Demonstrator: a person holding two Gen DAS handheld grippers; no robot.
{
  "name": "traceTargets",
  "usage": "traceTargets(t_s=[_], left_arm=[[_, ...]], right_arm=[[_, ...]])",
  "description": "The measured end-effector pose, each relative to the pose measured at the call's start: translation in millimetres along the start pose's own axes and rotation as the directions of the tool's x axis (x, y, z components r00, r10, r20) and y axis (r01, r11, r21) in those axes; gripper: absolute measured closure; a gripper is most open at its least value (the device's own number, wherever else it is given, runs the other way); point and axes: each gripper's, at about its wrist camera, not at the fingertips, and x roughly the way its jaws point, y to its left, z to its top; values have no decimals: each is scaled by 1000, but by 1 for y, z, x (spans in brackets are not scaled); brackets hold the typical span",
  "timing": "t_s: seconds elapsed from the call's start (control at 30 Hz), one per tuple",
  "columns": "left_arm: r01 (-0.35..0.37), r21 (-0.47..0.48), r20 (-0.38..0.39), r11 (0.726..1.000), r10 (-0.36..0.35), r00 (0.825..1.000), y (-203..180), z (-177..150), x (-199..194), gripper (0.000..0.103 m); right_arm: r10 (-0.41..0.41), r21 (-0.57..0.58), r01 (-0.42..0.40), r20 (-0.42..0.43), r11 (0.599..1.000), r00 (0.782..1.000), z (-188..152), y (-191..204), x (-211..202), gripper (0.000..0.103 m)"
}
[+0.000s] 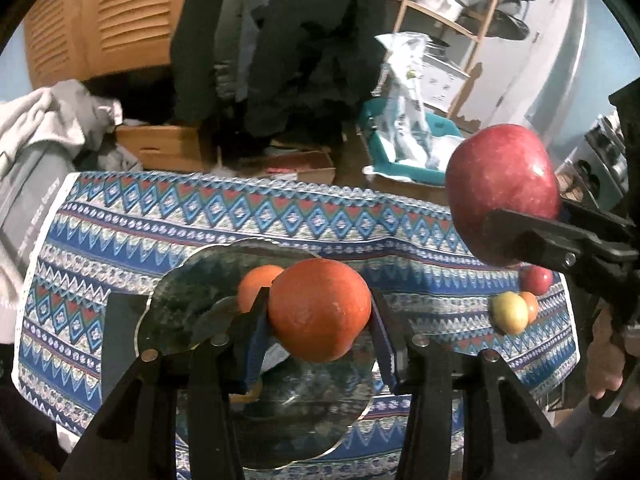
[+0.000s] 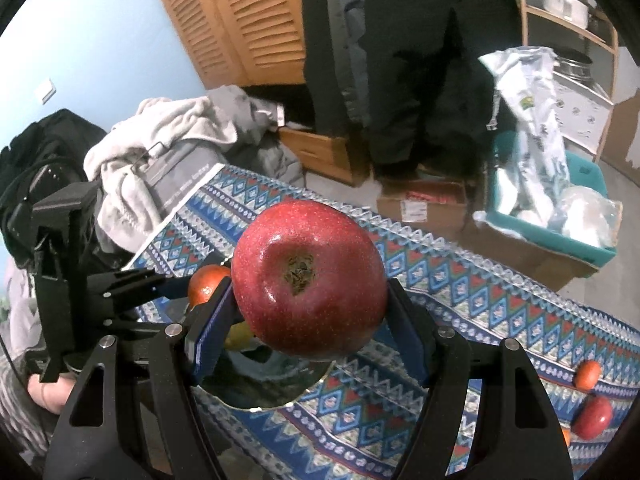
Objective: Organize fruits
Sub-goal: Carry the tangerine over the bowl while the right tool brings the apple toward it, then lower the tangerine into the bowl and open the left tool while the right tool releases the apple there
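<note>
My left gripper (image 1: 320, 308) is shut on an orange (image 1: 320, 312), held just above a dark glass plate (image 1: 172, 296) with a scalloped rim. A second orange (image 1: 254, 284) lies on that plate. My right gripper (image 2: 310, 292) is shut on a big red apple (image 2: 310, 280), blossom end toward the camera, over the plate's (image 2: 272, 396) right edge. In the left wrist view the same apple (image 1: 500, 188) hangs at the right. A yellowish fruit (image 2: 238, 336) shows under the apple; whether it lies on the plate I cannot tell.
Loose fruit lies on the patterned tablecloth (image 1: 280, 216): a yellow apple (image 1: 509, 313), a small red apple (image 1: 537, 280) and an orange (image 2: 587, 374). Beyond the table are a teal bin (image 2: 560, 236) with plastic bags, cardboard boxes (image 1: 164, 146) and piled clothes (image 2: 168, 136).
</note>
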Motion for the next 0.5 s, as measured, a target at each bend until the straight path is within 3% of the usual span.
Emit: traceTargets(t_s=[0.5], left_arm=[[-100,-77,-88,992,93,992,65,-12,46,56]], right_arm=[[34,-2,-34,-125,999,992,-5,23,83,30]])
